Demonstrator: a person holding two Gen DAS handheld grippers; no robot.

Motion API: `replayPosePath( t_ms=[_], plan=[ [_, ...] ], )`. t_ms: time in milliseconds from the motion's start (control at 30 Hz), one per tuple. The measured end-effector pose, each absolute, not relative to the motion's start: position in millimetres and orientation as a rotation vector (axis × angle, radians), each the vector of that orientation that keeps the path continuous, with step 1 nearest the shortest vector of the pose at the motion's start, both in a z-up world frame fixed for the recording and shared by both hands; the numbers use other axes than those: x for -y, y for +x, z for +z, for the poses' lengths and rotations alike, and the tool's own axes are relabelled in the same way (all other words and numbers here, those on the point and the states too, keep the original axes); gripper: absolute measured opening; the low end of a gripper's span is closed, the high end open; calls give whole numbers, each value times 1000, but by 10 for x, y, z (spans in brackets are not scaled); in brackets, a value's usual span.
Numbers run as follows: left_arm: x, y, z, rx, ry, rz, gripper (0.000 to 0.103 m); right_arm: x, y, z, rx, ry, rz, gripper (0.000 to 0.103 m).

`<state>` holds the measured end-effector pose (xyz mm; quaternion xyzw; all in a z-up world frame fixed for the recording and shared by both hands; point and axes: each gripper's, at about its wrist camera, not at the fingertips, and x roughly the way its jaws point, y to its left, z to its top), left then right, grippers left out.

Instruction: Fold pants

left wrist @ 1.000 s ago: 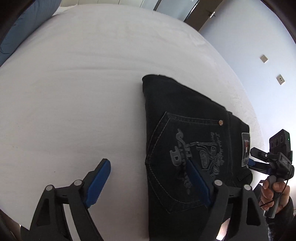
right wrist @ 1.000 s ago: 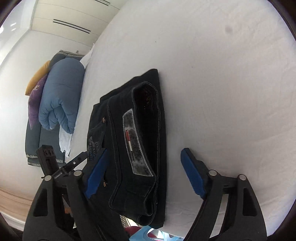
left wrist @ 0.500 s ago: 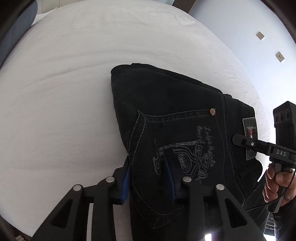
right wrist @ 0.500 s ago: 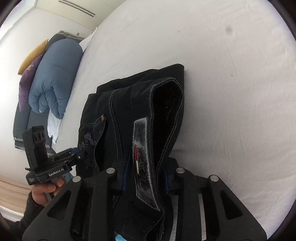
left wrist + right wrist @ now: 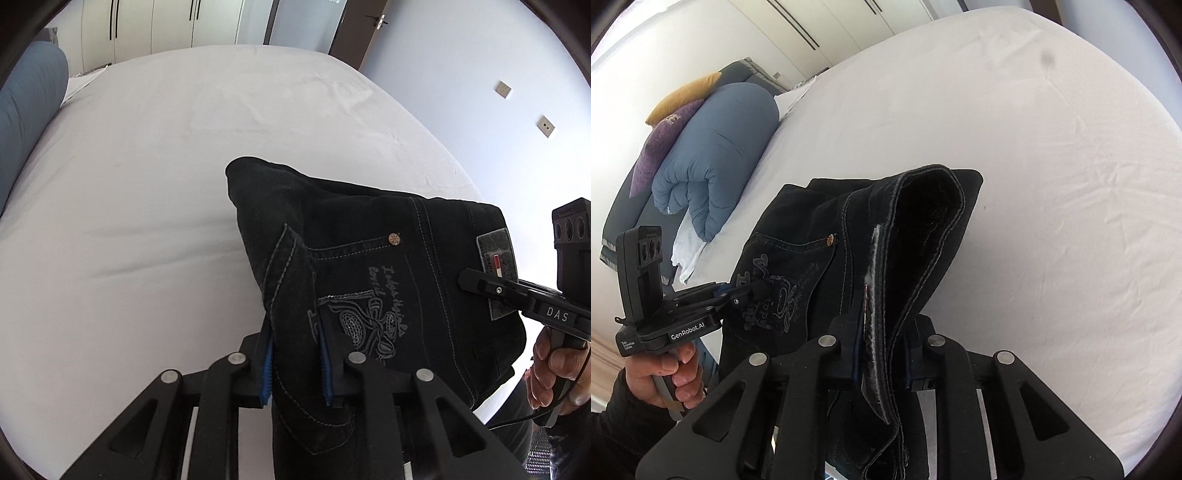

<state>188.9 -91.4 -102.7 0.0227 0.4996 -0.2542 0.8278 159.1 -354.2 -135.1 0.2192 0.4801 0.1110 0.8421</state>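
Note:
The folded black jeans [image 5: 369, 258] with a stitched back pocket and a grey waist label are lifted off the white bed [image 5: 147, 184]. My left gripper [image 5: 295, 365] is shut on the pocket-side edge of the jeans. My right gripper [image 5: 882, 354] is shut on the waistband end with the label [image 5: 875, 332]. The jeans [image 5: 812, 236] hang between both grippers, above the sheet. The right gripper also shows in the left wrist view [image 5: 517, 299], and the left gripper shows in the right wrist view [image 5: 738, 295].
A rolled blue duvet [image 5: 716, 155] with purple and yellow pillows lies at the head of the bed. White wardrobes [image 5: 155, 26] and a dark door stand beyond the bed. A wall with sockets is on the right. The near bed edge is just below the grippers.
Both grippers went from open to shut on the jeans, then lifted the folded jeans up off the sheet, so that the bundle now bulges between them.

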Motion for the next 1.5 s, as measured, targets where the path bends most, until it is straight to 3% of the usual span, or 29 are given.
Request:
replayPosePath(
  t_ms=[200, 367, 467, 633, 833, 1100, 1167, 1233, 1333, 1400, 1500],
  plan=[
    [1257, 2250, -1204, -1053, 98, -535, 21, 4032, 2111, -1423, -1021, 466, 204, 15],
    [1348, 2347, -1586, -1095, 145, -521, 25, 4353, 2384, -1842, -1090, 513, 189, 19],
    [1341, 2307, -1693, -1089, 162, -502, 39, 4594, 2405, -2113, -1105, 607, 216, 36],
    [1298, 2264, -1732, -1053, 206, -444, 68, 4933, 2365, -2276, -1045, 781, 282, 38],
    [1450, 2054, -1740, -1029, 237, -419, 69, 5148, 2149, -2154, -1013, 759, 211, 52],
    [1314, 1713, -1448, -954, 242, -375, 71, 5031, 1483, -1633, -934, 618, 92, 53],
    [1199, 1492, -1295, -898, 226, -351, 82, 4889, 1278, -1418, -893, 550, 52, 53],
    [1051, 1240, -1080, -792, 215, -318, 100, 4749, 1076, -1177, -835, 467, 4, 53],
    [855, 733, -663, -578, 203, -239, 103, 4376, 783, -744, -706, 353, -57, 54],
    [764, 476, -385, -481, 201, -205, 103, 4194, 546, -468, -611, 281, -101, 74],
    [621, -43, 42, -299, 197, -171, 103, 3901, 138, -21, -408, 186, -128, 89]
  ],
)
